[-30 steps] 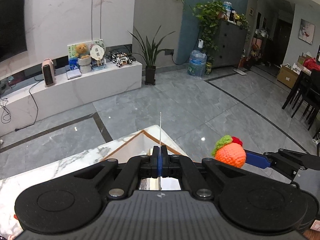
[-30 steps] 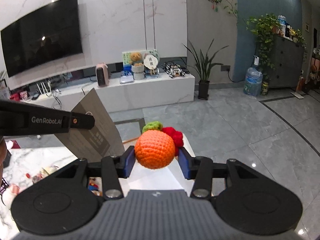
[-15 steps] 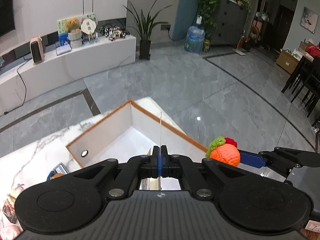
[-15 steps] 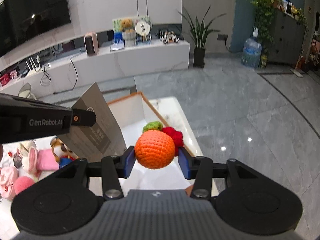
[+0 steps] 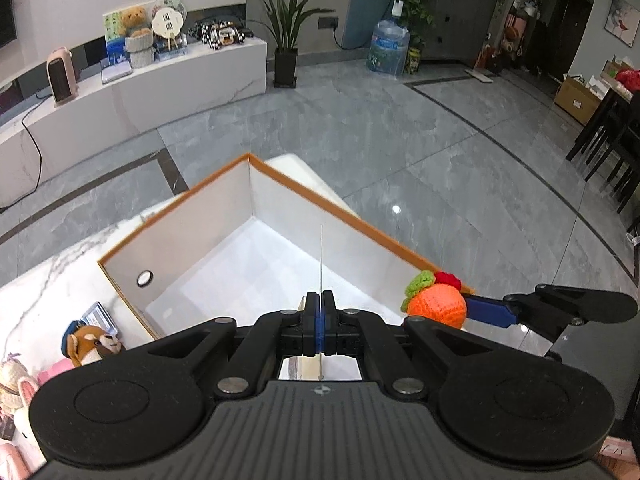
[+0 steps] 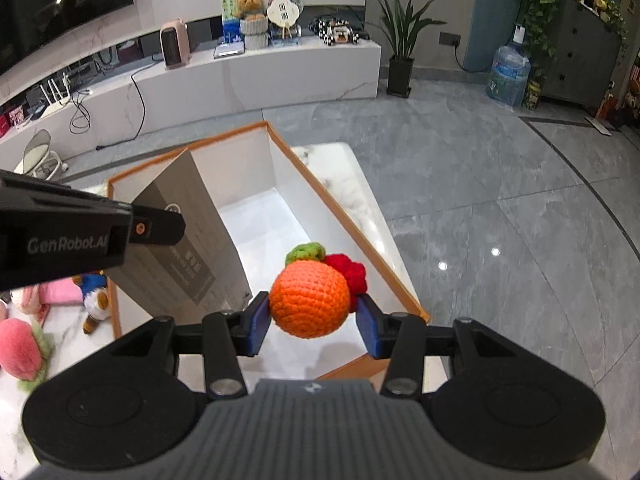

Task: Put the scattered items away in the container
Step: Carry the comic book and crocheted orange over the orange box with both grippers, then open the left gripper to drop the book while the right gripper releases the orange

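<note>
On the left of the marble table point(image 6: 348, 168), outside the container, lie the scattered soft toys: a pink plush point(image 6: 20, 350) at the far left edge of the right wrist view, and a small bear figure with a blue cap point(image 5: 90, 344) just beside the container's left wall.

The left gripper point(image 5: 320, 320) is clenched on a thin grey card point(image 6: 188, 248). In the left wrist view the card appears edge-on as a fine vertical line rising from between the closed pads. In the right wrist view its printed face is visible, tilted, with its lower part inside the container's outline.

The container point(image 5: 180, 236) is a white open box with an orange rim. It stands on the table's right end, near the table edge. A small round hole shows in its left inner wall. Its white floor is bare where visible.

The right gripper point(image 6: 314, 322) grasps a crocheted orange ball point(image 6: 308, 298) with a green leaf and a red knot on top. The blue pads point(image 6: 258, 322) press on the ball from both sides. The ball hangs above the container's near right portion, clear of the floor. In the left wrist view the same ball sits at the container's right rim.

Beyond the table lie a grey tiled floor point(image 5: 400, 140) and a white media bench point(image 6: 260, 76).
</note>
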`<state>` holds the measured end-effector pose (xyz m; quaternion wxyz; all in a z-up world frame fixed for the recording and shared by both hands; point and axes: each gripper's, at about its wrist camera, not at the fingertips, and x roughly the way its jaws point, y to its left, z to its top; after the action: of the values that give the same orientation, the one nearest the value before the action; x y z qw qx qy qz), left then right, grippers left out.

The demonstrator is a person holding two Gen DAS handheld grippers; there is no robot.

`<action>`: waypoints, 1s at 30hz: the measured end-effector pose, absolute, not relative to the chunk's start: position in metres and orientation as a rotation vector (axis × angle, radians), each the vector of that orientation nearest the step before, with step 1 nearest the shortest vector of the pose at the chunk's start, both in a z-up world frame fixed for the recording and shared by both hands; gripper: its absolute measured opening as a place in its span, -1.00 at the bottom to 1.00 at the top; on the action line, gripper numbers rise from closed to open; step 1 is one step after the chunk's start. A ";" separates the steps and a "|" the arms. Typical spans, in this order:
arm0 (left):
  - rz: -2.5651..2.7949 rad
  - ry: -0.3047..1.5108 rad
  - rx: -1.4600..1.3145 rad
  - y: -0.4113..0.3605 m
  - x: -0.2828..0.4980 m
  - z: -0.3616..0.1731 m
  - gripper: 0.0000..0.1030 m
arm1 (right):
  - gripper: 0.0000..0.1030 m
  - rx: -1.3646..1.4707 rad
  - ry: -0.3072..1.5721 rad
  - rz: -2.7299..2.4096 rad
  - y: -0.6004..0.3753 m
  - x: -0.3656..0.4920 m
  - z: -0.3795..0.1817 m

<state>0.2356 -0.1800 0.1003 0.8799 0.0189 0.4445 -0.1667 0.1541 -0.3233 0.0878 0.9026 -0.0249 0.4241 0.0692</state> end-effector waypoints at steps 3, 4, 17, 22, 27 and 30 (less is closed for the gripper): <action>-0.348 0.948 0.042 -0.182 0.238 0.089 -1.00 | -0.05 -0.057 0.896 0.145 -0.324 0.159 0.079; -0.348 0.953 0.043 -0.182 0.239 0.086 -1.00 | -0.05 -0.059 0.902 0.146 -0.324 0.161 0.076; -0.386 1.009 0.022 -0.190 0.247 0.061 -0.77 | -0.04 -0.060 0.957 0.158 -0.325 0.183 0.046; -0.385 1.047 -0.007 -0.186 0.253 0.045 -0.63 | 0.03 -0.081 0.959 0.151 -0.322 0.185 0.043; -0.358 1.057 0.005 -0.183 0.258 0.039 -0.45 | 0.22 -0.106 0.956 0.152 -0.318 0.185 0.041; -0.351 1.063 -0.005 -0.179 0.259 0.035 -0.30 | 0.33 -0.122 0.953 0.156 -0.315 0.184 0.039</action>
<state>0.2591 -0.1791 0.0349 0.8475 -0.0022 0.5040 -0.1667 0.1836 -0.3154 0.0394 0.8838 -0.0587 0.4581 0.0751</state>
